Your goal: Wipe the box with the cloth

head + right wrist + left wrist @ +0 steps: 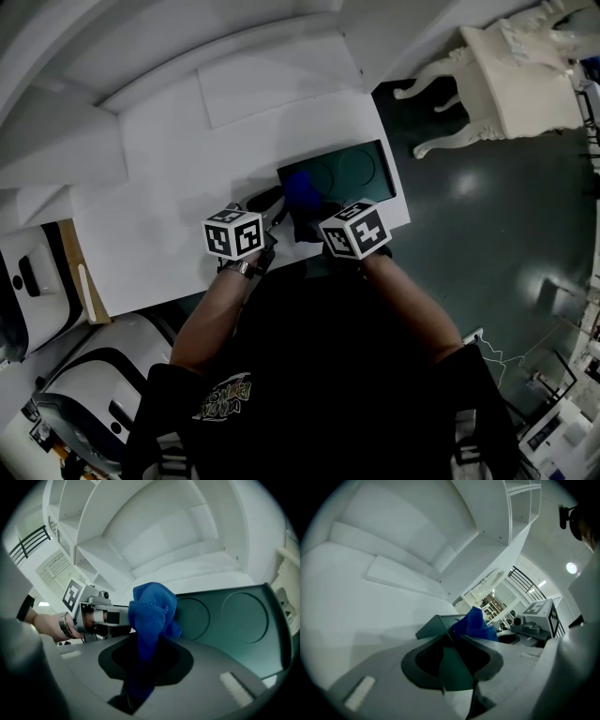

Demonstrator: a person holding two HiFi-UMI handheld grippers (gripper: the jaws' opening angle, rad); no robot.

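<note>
A dark green flat box (361, 173) with two round dents lies near the right end of the white table (159, 206). My left gripper (272, 201) reaches to the box's near left edge. In the left gripper view its jaws stand closed on that green box edge (436, 626). My right gripper (314, 223) is shut on a blue cloth (302, 192). The bunched cloth (150, 611) stands up out of the jaws, over the box's left part (234, 620). In the right gripper view the left gripper (101, 617) shows just beyond the cloth.
The box lies close to the table's right edge, with dark floor (487, 234) beyond. An ornate white side table (520, 75) stands on that floor at upper right. A raised white panel (272, 84) lies at the table's back. White furniture (37, 281) stands at left.
</note>
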